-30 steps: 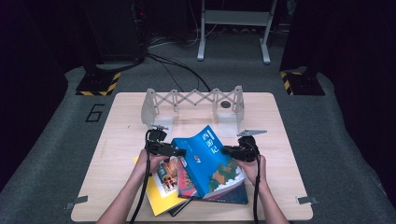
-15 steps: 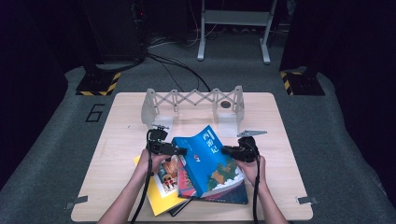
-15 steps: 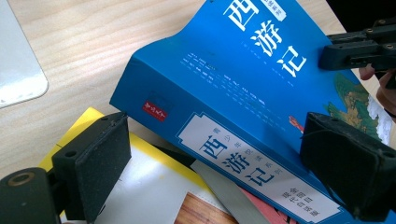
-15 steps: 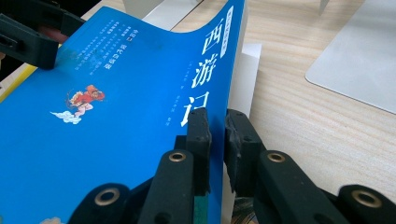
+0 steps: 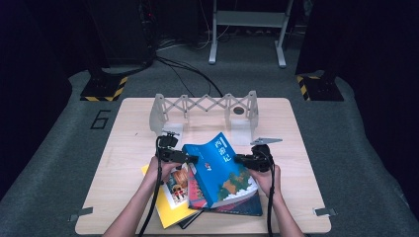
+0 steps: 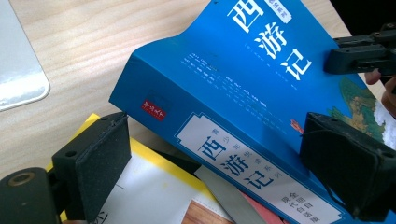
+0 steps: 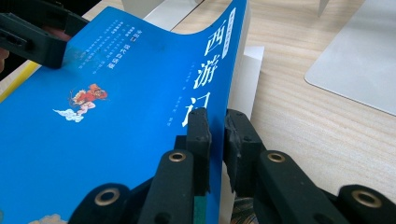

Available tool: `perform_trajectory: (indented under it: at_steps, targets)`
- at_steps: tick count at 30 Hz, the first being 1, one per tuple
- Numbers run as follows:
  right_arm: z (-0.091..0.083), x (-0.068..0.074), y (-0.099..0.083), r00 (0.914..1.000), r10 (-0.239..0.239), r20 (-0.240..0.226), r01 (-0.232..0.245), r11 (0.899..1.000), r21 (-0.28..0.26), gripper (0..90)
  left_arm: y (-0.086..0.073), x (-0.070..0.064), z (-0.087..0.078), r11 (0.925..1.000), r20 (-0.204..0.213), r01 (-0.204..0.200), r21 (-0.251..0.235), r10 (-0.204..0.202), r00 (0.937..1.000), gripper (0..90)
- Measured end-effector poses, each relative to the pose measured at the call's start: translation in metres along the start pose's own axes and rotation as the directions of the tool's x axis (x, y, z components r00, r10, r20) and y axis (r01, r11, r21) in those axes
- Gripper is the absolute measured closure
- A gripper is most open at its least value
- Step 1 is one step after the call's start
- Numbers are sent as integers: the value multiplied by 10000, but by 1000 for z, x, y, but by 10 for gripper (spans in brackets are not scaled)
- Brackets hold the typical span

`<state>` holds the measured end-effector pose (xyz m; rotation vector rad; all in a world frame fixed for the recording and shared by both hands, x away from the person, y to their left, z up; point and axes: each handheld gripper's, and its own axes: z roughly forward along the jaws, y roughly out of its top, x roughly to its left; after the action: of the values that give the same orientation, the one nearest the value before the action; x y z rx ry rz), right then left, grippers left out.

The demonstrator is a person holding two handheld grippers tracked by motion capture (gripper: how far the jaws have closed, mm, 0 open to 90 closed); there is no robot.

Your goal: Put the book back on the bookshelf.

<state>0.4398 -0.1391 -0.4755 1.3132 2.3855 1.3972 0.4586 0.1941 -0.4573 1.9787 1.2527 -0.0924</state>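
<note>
The blue book [image 5: 220,168] rests tilted atop the book pile [image 5: 183,197], in front of the white accordion rack [image 5: 205,106]. The right gripper [image 7: 215,133] is clamped narrowly on the book's front cover edge. The left gripper [image 6: 219,154] stands wide, jaws straddling the spine.

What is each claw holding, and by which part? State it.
Right claw pinches the blue book by its front cover edge. Left claw straddles its spine, jaws apart.

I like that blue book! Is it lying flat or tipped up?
Tipped up. The blue book slants on the book pile, its far end raised; the left gripper straddles its spine and the right gripper pinches its cover edge.
</note>
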Motion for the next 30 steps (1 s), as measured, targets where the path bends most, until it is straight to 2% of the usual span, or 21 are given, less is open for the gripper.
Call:
perform_trajectory:
  at_steps: [6,7,9,11,12,14,16,22,24,25,27,28,30]
  targets:
    - [0,0,0,9999,-102,45,102,9999,-26,811,2,-1,2,10000,-130,27,8,-27,9999,76]
    - [0,1,0,10000,-86,5,86,9999,-75,812,2,1,1,10000,-60,-7,-29,7,10000,78]
    - [1,1,1,9999,-96,-77,95,9997,-230,813,2,1,0,9998,64,173,-122,-173,9998,89]
    - [1,2,2,10000,-61,-69,60,9998,-186,814,2,2,-1,9999,107,30,-162,-29,9999,106]
    - [3,2,3,10000,60,-59,-61,9999,-150,813,1,2,-1,9996,74,79,-253,-77,9999,111]
    - [4,2,4,10000,-30,-72,28,9999,-163,813,1,2,-1,9996,106,126,-242,-123,9999,130]
    - [7,3,6,10000,57,-47,-57,9999,-93,814,-1,6,-4,9993,372,210,-305,-198,9991,148]
    - [8,4,7,10000,-29,-46,29,9999,-133,814,-1,8,-5,9989,343,260,-399,-246,9991,184]
    - [8,4,7,10000,-17,-50,16,9999,-150,814,-1,8,-5,9984,337,337,-464,-321,9989,187]
    - [8,4,7,10000,-6,-43,5,9999,-159,814,-1,7,-4,9977,295,520,-433,-507,9983,187]
    - [9,4,7,10000,-4,-62,3,9998,-176,814,0,8,-5,9983,286,473,-339,-463,9985,187]
    - [9,4,7,10000,-25,-66,24,9998,-190,814,0,10,-5,9982,330,485,-347,-473,9983,189]
    - [10,4,7,10000,2,-79,-3,9998,-192,813,0,14,-5,9958,588,806,-442,-780,9952,191]
